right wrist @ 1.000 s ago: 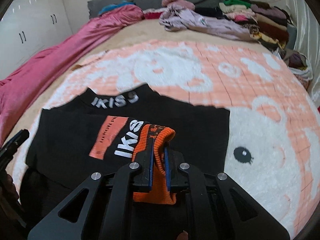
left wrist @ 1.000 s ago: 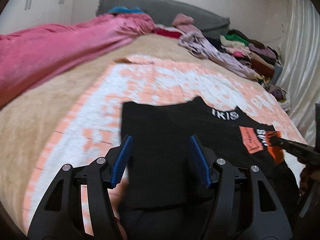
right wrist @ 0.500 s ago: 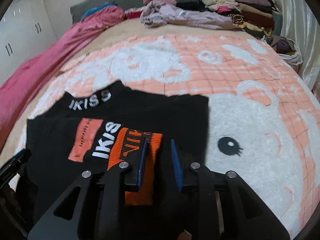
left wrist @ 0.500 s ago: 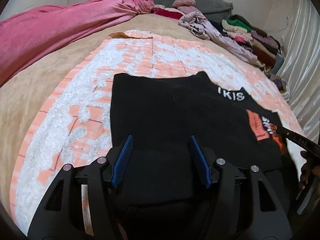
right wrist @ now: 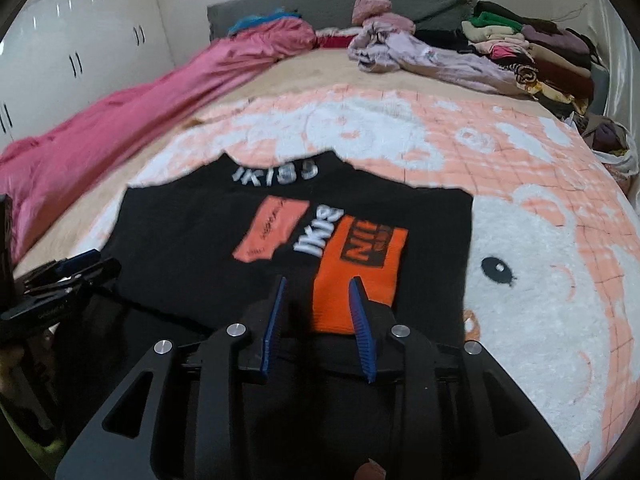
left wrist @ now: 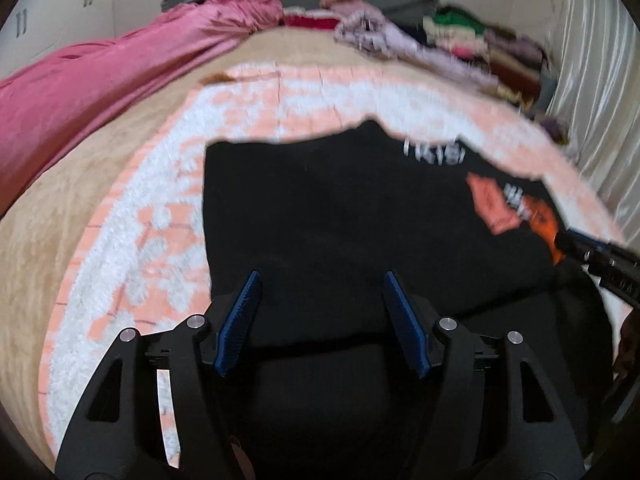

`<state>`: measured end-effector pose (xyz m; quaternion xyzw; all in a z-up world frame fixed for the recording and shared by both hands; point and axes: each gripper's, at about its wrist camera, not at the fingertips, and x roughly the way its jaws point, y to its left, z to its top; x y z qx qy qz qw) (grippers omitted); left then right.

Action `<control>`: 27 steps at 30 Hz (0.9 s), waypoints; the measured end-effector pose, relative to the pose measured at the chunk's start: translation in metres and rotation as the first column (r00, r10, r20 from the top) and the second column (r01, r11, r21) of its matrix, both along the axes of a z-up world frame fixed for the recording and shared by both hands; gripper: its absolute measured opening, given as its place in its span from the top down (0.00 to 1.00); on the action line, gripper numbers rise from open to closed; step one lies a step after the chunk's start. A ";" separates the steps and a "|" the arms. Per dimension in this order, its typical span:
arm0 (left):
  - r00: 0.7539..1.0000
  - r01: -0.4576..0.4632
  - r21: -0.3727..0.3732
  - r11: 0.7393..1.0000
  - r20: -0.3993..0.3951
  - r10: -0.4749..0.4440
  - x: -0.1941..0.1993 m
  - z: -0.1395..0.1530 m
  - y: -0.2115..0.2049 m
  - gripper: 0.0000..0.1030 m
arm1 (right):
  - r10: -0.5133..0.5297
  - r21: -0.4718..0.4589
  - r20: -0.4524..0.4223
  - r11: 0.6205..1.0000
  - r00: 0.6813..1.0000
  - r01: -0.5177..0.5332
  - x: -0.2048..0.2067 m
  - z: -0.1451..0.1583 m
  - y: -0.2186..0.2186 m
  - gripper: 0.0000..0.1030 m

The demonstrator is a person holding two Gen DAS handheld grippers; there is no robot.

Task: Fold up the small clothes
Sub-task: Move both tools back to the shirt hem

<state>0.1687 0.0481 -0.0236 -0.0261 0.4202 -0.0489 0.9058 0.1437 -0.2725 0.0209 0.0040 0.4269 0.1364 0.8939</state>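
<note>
Since the frame a second back, the right gripper (right wrist: pixel 318 310) has let go of the orange cuff (right wrist: pixel 358 272) it was pinching; its jaws are opening, standing narrow, and the cuff lies flat on the garment with only its near edge between the blue pads, not pressed as far as I can see. My left gripper (left wrist: pixel 320 308) has shifted slightly over the cloth, and its jaws are opening too, standing fairly wide with nothing clamped, just black fabric beneath them. One black sweater (right wrist: pixel 280 248) is the work piece: knitted, with a raised collar bearing white letters at its far edge, one pale salmon patch (right wrist: pixel 270 232) on the chest, white lettering beside it, and the orange cuff with a black printed block folded inward over the right half. It lies spread on the near-centre of one pink-and-white blanket (right wrist: pixel 520 280) with a bear face, collar pointing to the far side, near hem running under both tools. Left-camera view is motion-blurred, so fine detail of the collar text is unreadable there. Counts: one sweater, two grippers, one crumpled magenta quilt (right wrist: pixel 140 120) along the left, one lilac garment (right wrist: pixel 420 60) loose at the far side, and one stack of folded clothes (right wrist: pixel 532 52) at far right, pieces too many to count.
</note>
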 end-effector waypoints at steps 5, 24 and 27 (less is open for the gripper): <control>1.000 0.008 0.013 1.000 0.003 -0.008 -0.001 -0.002 0.002 0.44 | -0.022 0.034 -0.050 0.999 0.999 0.024 0.006 -0.016 -0.004 0.66; 0.997 -0.038 -0.047 0.998 0.063 0.041 -0.025 0.016 0.019 0.24 | -0.066 0.052 0.006 0.997 0.998 0.065 -0.019 0.008 -0.020 0.27; 0.996 -0.046 -0.050 0.998 0.069 0.049 -0.030 0.016 0.023 0.24 | -0.080 0.056 0.015 0.995 0.997 0.079 -0.024 0.013 -0.026 0.23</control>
